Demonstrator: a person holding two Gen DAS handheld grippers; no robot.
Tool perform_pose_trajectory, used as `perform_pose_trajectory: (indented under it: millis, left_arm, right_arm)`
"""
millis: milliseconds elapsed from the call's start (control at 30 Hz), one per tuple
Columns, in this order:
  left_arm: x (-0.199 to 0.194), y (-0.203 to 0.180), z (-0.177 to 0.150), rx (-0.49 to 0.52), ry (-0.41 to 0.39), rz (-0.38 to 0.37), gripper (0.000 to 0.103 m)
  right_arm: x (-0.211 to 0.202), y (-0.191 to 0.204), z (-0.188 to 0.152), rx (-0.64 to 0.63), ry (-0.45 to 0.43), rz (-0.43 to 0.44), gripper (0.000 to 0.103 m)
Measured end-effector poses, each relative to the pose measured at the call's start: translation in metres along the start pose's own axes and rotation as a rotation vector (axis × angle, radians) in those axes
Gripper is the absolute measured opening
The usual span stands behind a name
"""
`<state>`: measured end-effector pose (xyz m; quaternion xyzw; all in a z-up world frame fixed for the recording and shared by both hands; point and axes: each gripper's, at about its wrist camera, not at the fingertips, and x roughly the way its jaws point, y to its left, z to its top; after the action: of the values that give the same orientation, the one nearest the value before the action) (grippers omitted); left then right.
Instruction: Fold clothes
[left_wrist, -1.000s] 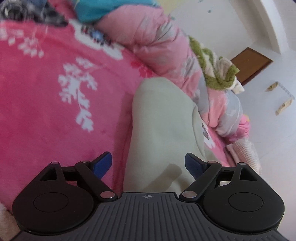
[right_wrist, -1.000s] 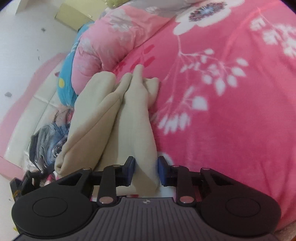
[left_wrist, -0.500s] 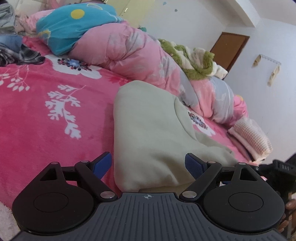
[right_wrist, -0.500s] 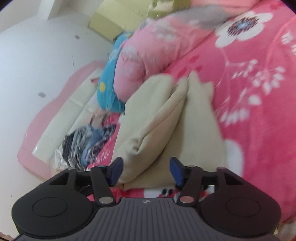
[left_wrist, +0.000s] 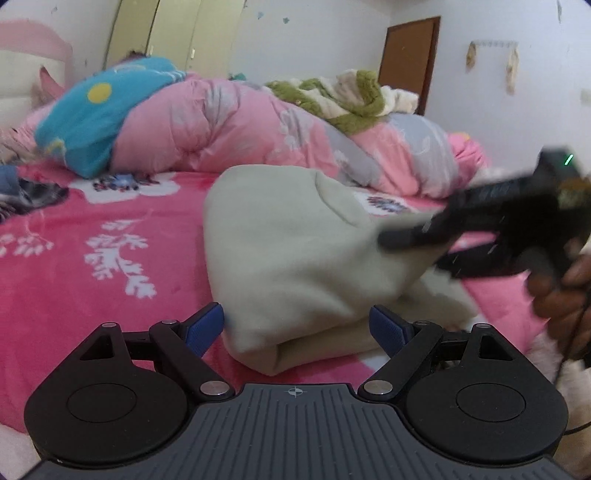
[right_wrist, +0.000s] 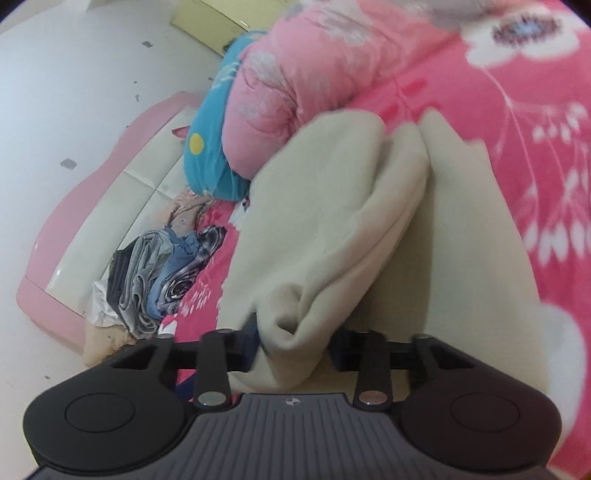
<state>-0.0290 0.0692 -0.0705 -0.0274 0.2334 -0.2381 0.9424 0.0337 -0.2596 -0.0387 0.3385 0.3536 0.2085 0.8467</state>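
- Gaping wide at bottom centre, the left gripper (left_wrist: 296, 328) flanked the folded edge of the cream garment (left_wrist: 295, 254).
- At lower centre of its own view, the right gripper (right_wrist: 293, 350) pinched a garment fold.
- Behind, upper frame, lay a pink quilt (left_wrist: 229, 125) on the pink floral blanket (left_wrist: 74, 258).

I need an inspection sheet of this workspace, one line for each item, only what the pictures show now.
Surface: bed with pink floral blanket.
Job's things: beige garment, partly folded, lying on the blanket.
Clutter: rolled pink quilt; blue pillow; green and white fleece; pile of clothes near the headboard.
Grippers: left tongs open, the garment's edge between the blue pads, not pinched; right tongs around a garment fold, blurred, grip cannot be told.
Cables: thin dark cord by the person's hand.
Surroundings: white walls, brown door, pale wardrobe.
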Motion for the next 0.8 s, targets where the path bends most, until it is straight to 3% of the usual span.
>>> perform_pose_trajectory:
  millis: [133,233,300,500,700,800]
  left_arm:
    - [0.004,0.001,-0.004,0.008,-0.008,0.078,0.082]
    - [0.009,0.012,-0.006,-0.034,0.024,0.141,0.076]
    - [0.012,0.02,-0.007,-0.064,0.047,0.182,0.078]
    - [0.013,0.02,-0.011,-0.067,0.06,0.197,0.078]
    - [0.013,0.017,-0.006,-0.078,0.07,0.174,0.078]
    - [0.013,0.011,-0.004,-0.064,0.072,0.17,0.078]
  right_arm:
    - [-0.015,0.012,0.005,0.007,-0.069,0.05,0.023]
    - [-0.024,0.019,0.009,0.005,-0.106,0.081,0.021]
    - [-0.031,0.024,0.01,-0.008,-0.13,0.093,0.021]
    - [-0.044,0.017,0.006,-0.005,-0.171,0.084,0.019]
    - [-0.046,-0.01,0.0,0.086,-0.166,0.063,0.018]
    - [-0.057,0.003,0.008,0.015,-0.206,0.073,0.018]
